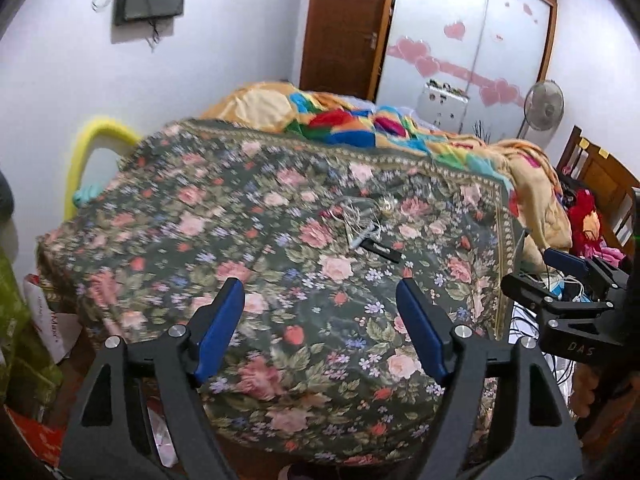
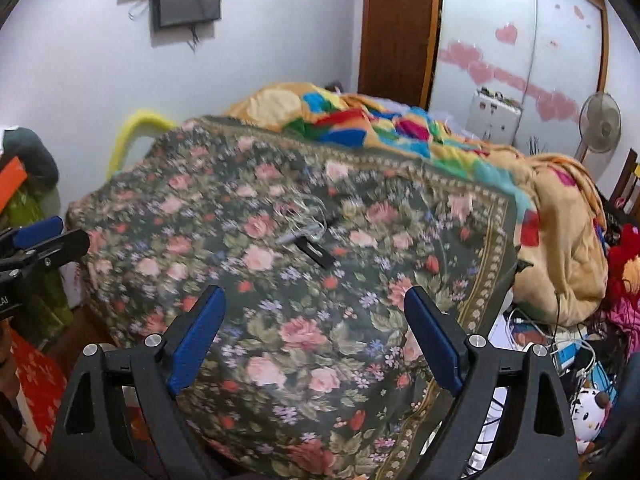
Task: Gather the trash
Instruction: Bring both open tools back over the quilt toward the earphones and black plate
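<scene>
Trash pickup looks not started: both grippers, left (image 1: 320, 300) and right (image 2: 316, 312), hang apart and empty over the bed (image 1: 240, 240); wires (image 1: 360, 220) and a black strip (image 1: 382, 250) lie untouched.

wire tangle (image 1: 362, 216) on bedspread (image 1: 240, 220) | quilt (image 1: 360, 120) behind | fan (image 1: 543, 107) right

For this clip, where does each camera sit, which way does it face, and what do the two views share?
Left wrist: on the left gripper, facing across the floral blanket toward the wardrobe; its own open fingers show, and the right gripper at the right edge.
Right wrist: on the right gripper, facing the same way; own open fingers, other gripper at left.
Shared: blanket, black flat item beside tangled cord, standing fan.
</scene>
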Tool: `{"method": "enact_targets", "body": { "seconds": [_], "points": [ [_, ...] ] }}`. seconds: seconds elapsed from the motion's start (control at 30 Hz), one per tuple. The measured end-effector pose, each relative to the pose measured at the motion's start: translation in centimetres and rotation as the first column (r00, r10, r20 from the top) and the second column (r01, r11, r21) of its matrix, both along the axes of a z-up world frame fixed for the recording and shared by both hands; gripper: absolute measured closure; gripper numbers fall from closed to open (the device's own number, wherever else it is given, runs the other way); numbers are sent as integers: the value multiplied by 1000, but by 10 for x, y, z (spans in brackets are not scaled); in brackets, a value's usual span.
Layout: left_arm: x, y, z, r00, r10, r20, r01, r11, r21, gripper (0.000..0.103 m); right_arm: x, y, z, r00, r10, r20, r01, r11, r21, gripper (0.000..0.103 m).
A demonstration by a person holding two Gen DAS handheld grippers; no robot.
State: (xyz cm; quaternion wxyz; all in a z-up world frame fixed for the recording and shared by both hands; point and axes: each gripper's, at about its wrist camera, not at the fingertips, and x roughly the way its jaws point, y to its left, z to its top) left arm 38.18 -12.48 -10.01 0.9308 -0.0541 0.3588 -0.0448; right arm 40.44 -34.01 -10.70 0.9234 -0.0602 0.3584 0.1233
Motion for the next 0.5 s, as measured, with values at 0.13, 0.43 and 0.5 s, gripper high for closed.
{"method": "enact_targets", "body": {
  "seconds": [0.13, 0.43, 0.5],
  "points": [
    [35, -9, -26, 998, -27, -52, 27, 1000, -14, 26, 26, -6, -22, 999, -10, -43, 10, 1000, -8, 14],
    [100, -18, -78, 993, -55, -102, 59, 997, 39, 26, 110, -3, -84, 988, 41, -147, -43, 999, -7, 14],
    [114, -17, -90, 992, -54, -117, 59, 998, 37, 26, 128, 0, -99, 982, 74, -175, -74, 997, 6, 17]
  ]
}}
